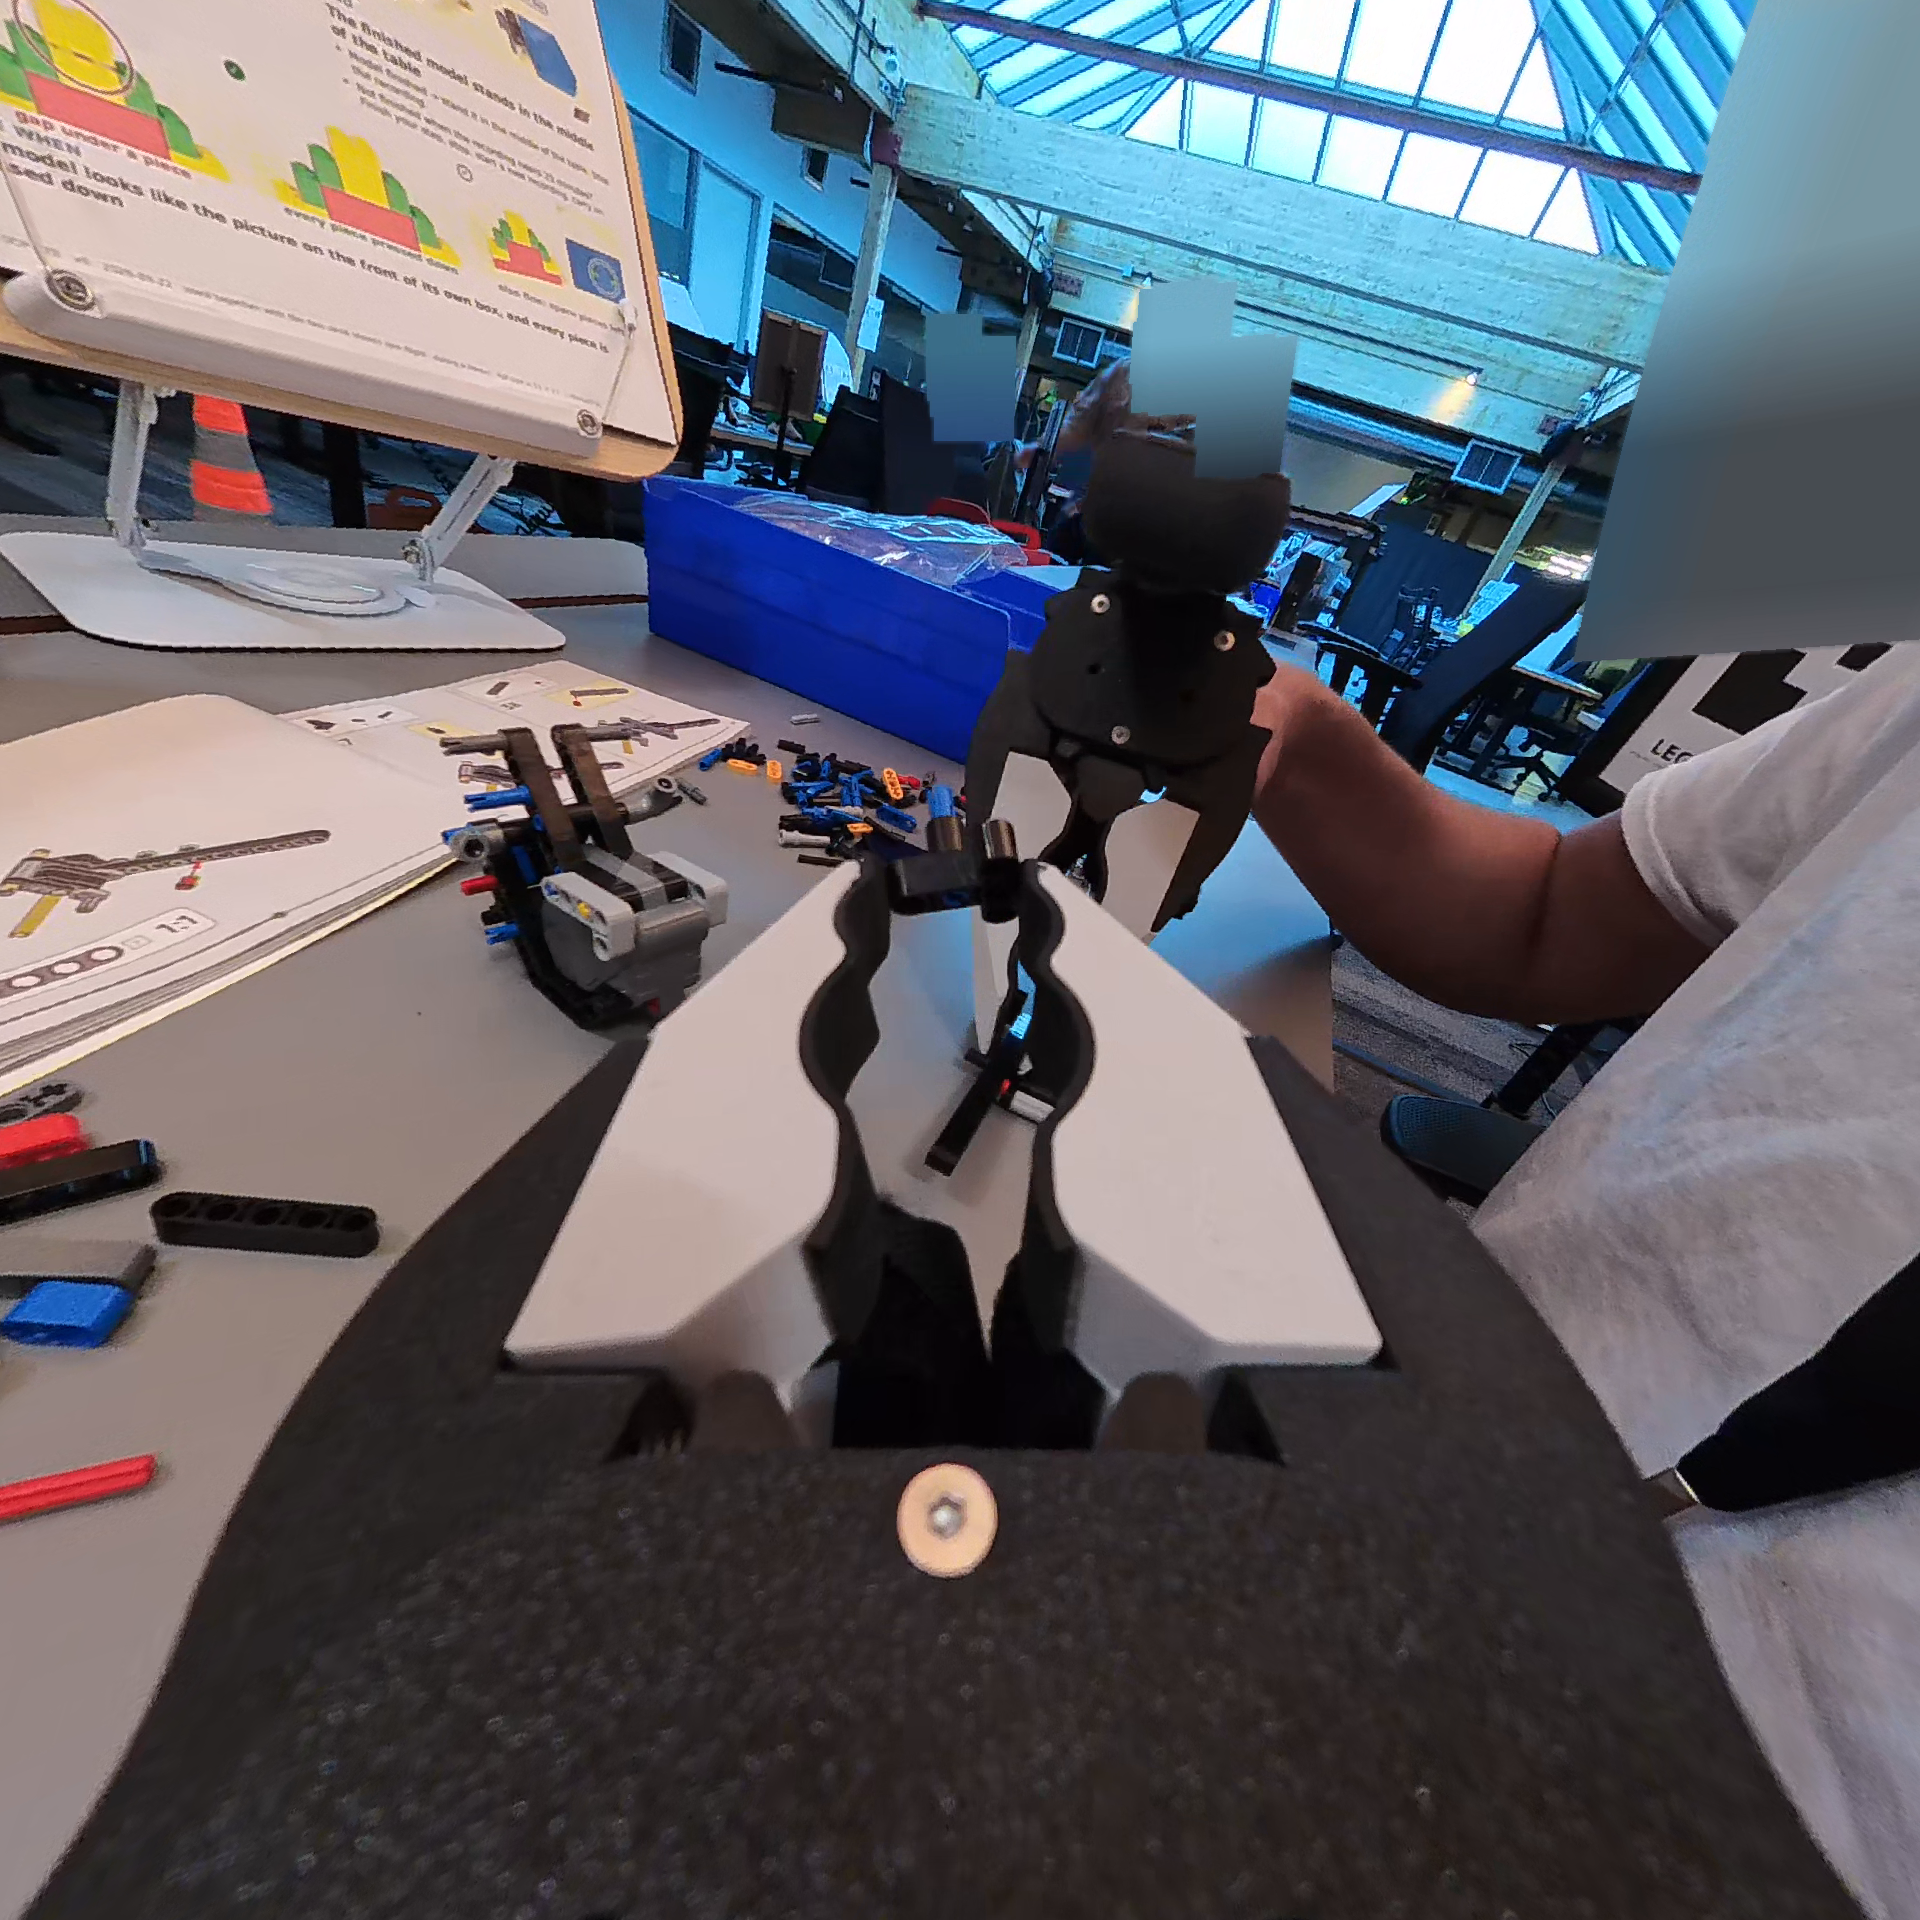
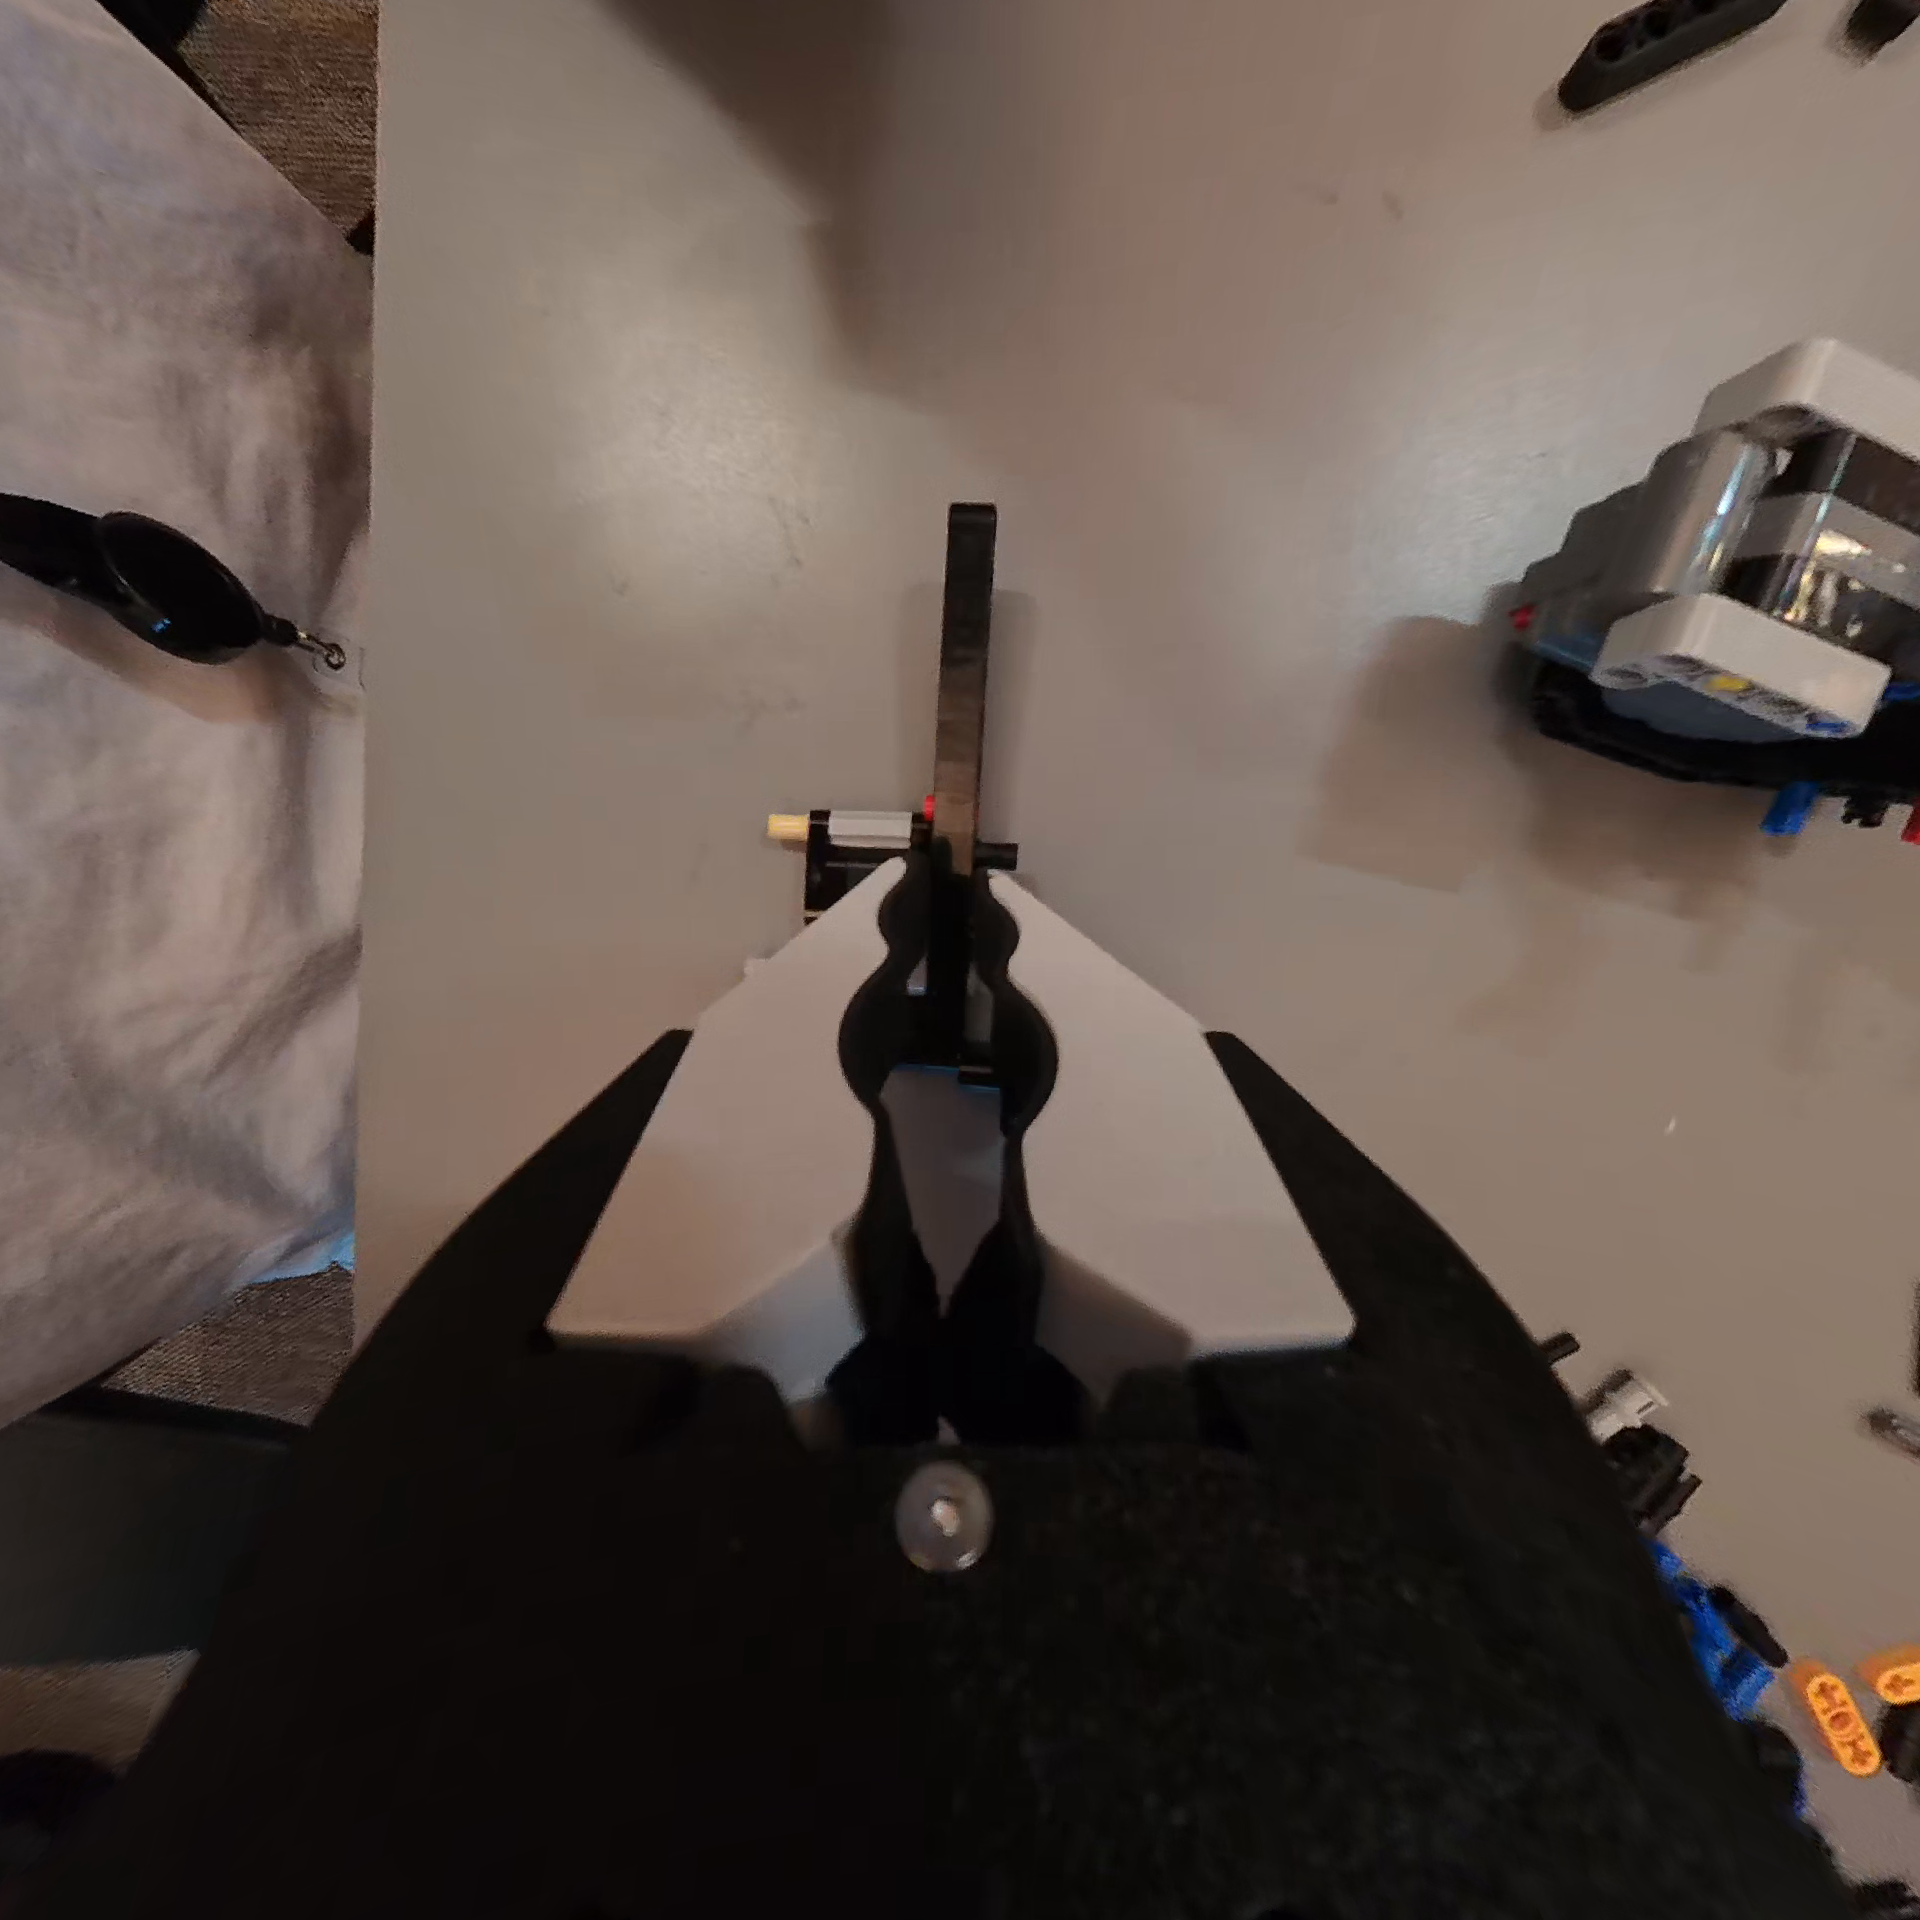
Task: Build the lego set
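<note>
My left gripper [image 1: 951, 883] is shut on a small black connector [image 1: 940, 871] with a blue pin and black pins, held at its fingertips above the grey table [image 1: 416, 1091]. My right gripper [image 2: 948, 883] is shut on a black beam assembly [image 2: 964, 665] with a grey and tan pin [image 2: 842, 826] and a red pin on its side. In the left wrist view the right gripper [image 1: 1003, 1029] points down just behind my left fingertips, with the beam assembly [image 1: 971, 1107] near the table. The partly built grey and black model [image 1: 608, 899] lies to the left, also in the right wrist view [image 2: 1745, 623].
An open instruction booklet [image 1: 187, 862], a pile of small pins [image 1: 842, 800], a blue bin [image 1: 821, 613] and an instruction board on a stand [image 1: 312, 208] lie beyond. Loose beams [image 1: 265, 1224] lie at left. A person's arm [image 1: 1455, 883] and shirt [image 2: 156, 727] are at the table edge [image 2: 364, 727].
</note>
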A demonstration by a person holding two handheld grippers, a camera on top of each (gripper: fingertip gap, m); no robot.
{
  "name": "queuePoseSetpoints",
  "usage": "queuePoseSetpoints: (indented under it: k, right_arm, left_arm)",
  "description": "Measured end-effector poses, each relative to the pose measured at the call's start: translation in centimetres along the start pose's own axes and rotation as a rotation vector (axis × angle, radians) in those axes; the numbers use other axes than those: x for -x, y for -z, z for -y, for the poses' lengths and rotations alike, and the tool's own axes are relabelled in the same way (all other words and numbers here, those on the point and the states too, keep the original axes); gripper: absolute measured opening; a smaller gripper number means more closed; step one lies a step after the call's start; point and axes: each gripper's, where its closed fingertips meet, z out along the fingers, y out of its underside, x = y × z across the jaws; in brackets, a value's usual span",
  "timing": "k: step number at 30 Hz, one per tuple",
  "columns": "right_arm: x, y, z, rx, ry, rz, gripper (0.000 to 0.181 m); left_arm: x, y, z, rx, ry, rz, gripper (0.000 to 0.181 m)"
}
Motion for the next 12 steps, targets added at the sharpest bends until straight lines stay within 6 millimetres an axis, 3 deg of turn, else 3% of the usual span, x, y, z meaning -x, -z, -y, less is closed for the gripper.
queuePoseSetpoints:
  k: [1,4,8,12]
  right_arm:
    - [0.0,0.0,0.1,-0.014,0.012,-0.001,0.006]
    - [0.3,1.4,1.9,-0.196,-0.008,0.040,0.006]
    - [-0.2,7.9,6.7,-0.760,-0.190,0.155,0.006]
    - [-2.1,12.4,7.8,-1.208,-0.517,0.407,0.006]
  left_arm:
    - [0.0,0.0,0.0,-0.001,-0.001,0.001,0.022]
    - [0.1,0.2,0.2,-0.012,0.007,0.007,0.022]
    - [0.4,0.5,0.5,-0.041,0.042,0.007,0.023]
    - [0.1,0.0,0.8,-0.069,0.128,-0.049,0.023]
